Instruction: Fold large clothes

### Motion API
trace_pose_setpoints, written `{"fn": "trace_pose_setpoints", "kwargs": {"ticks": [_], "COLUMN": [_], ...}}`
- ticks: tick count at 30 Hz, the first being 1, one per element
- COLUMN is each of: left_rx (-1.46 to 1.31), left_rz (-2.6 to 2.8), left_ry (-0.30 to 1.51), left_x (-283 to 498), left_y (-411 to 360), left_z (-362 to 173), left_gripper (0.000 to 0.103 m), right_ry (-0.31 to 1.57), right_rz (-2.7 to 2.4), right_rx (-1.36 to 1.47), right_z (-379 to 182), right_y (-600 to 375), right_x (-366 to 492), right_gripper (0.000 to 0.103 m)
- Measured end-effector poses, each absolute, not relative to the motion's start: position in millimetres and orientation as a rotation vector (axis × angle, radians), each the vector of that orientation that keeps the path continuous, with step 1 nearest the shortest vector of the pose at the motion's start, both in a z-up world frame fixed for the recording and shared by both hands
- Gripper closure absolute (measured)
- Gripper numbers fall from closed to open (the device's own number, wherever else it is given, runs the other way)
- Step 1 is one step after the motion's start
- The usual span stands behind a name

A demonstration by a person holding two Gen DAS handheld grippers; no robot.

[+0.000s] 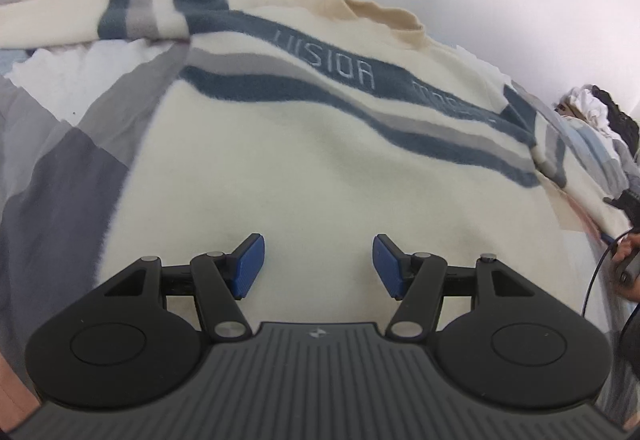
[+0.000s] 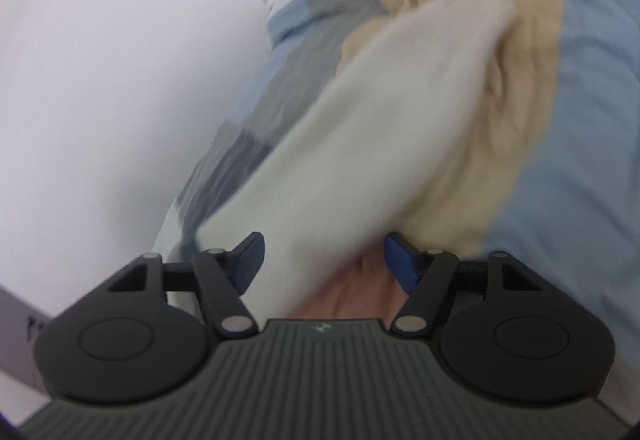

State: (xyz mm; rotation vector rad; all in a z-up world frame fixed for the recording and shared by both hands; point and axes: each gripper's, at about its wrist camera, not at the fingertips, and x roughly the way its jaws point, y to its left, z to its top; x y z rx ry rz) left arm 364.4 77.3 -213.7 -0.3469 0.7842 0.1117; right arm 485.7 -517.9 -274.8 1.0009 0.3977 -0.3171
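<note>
A large cream sweater [image 1: 304, 159] with dark teal and grey stripes and lettering lies spread flat on the bed. One sleeve [image 1: 100, 19] stretches to the far left. My left gripper [image 1: 319, 264] is open and empty, low over the sweater's cream lower body. My right gripper [image 2: 323, 260] is open over the other cream sleeve [image 2: 360, 127], which runs between its fingers across the bedcover; the view is blurred and I cannot tell if it touches.
The bed has a patchwork cover [image 1: 60, 167] of grey, white, blue, tan and pink panels [image 2: 592, 119]. A white wall [image 2: 120, 59] runs beside the bed. A pile of dark and white clothes [image 1: 600, 111] lies at the far right.
</note>
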Motion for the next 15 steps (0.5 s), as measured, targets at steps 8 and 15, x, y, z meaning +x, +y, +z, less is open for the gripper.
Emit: {"fn": "trace_pose_setpoints", "kwargs": {"ticks": [8, 15], "left_rx": [-0.309, -0.308], "left_rz": [0.116, 0.106], "left_ry": [0.793, 0.815], "left_x": [374, 381], "left_y": [72, 70], "left_z": [-218, -219], "left_gripper": [0.036, 0.036], "right_ry": [0.324, 0.362], "right_rz": [-0.53, -0.556], "right_rx": [0.916, 0.762], "right_z": [-273, -246], "right_y": [-565, -575], "right_x": [512, 511], "right_gripper": [0.063, 0.089]}}
